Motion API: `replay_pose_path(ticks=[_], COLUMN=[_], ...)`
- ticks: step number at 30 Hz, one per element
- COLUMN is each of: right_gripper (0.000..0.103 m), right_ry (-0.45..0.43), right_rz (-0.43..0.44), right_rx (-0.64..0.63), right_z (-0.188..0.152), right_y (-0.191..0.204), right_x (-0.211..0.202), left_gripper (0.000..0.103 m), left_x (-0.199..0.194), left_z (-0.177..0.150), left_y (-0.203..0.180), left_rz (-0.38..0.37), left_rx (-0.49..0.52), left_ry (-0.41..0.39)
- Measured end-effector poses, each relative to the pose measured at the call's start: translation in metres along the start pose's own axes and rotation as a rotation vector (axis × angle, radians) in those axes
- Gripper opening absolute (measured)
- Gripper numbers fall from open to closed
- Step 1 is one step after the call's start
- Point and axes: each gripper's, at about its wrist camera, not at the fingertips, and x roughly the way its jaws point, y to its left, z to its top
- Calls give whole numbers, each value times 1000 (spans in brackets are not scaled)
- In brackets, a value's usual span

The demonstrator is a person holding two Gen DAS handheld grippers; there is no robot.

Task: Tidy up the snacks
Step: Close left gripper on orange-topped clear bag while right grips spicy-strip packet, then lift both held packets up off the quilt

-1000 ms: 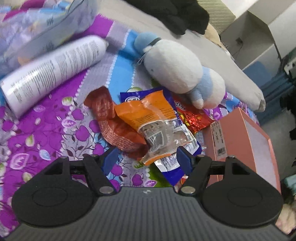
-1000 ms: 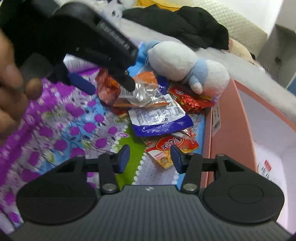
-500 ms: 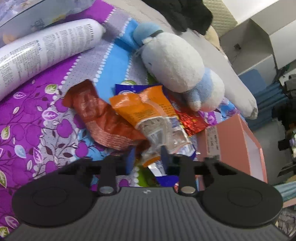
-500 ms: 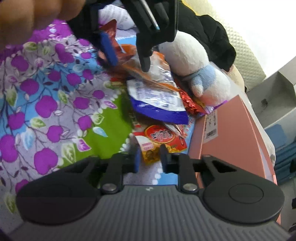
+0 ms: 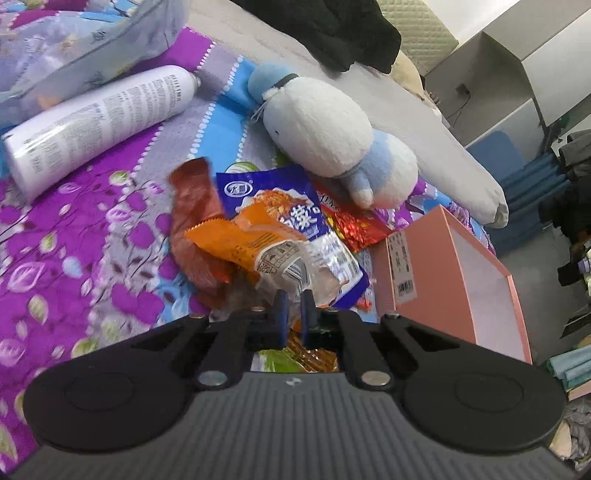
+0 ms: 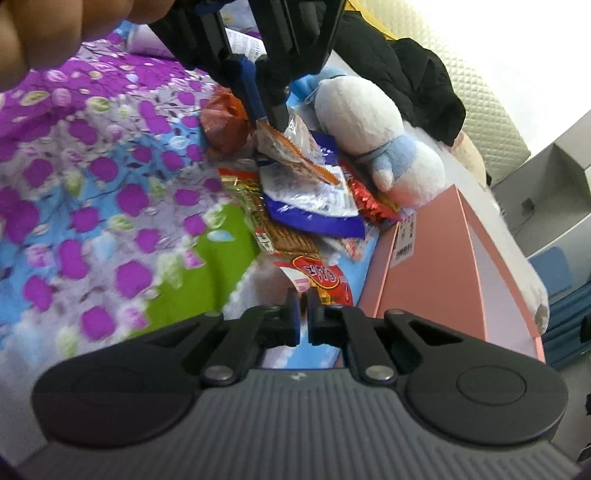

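Claws first. The left claw (image 5: pixel 291 301) is nearly closed, its blue pads pinching the clear crimped end of an orange snack packet (image 5: pixel 255 242); the right-wrist view shows the same claw (image 6: pixel 269 117) from outside, with the packet (image 6: pixel 295 147) hanging from its tips above the heap. The right claw (image 6: pixel 303 301) is closed to a narrow slit just above the near edge of a red snack packet (image 6: pixel 325 280); whether it grips that edge cannot be told.

The orange packet lies over a blue-and-white snack packet (image 5: pixel 295 218). Left of the orange packet sits a crumpled brown wrapper (image 5: pixel 195 218), and beyond that a white spray can (image 5: pixel 99 122) lying on its side. Behind the orange packet rests a white-and-blue plush toy (image 5: pixel 332 136), with a shiny red wrapper (image 5: pixel 354 225) between the two. Right of the heap stands a pink box (image 5: pixel 436 266), open at the top. All lie on a floral bedspread (image 5: pixel 74 240).

Only the right-wrist view shows a biscuit packet (image 6: pixel 284 236) lying partly under the blue-and-white packet, and the person's hand (image 6: pixel 55 29) above the left claw.
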Motion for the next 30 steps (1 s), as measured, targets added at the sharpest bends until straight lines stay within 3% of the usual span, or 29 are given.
replay_pose_path(ticks=[6, 14, 30], right_gripper=[6, 6, 6], right_ry=[24, 1, -12], right_rz=[39, 72, 87], right_rx=[67, 62, 87], right_z=[-13, -32, -61], right_y=[0, 15, 22], right_x=[-32, -81, -129], left_gripper=[7, 6, 6], left_x=[-38, -86, -138], left_z=[-25, -64, -127], left_y=[2, 8, 31], left_rz=[14, 38, 66], left_rx=[-7, -4, -29], left_ry=[-13, -23, -2])
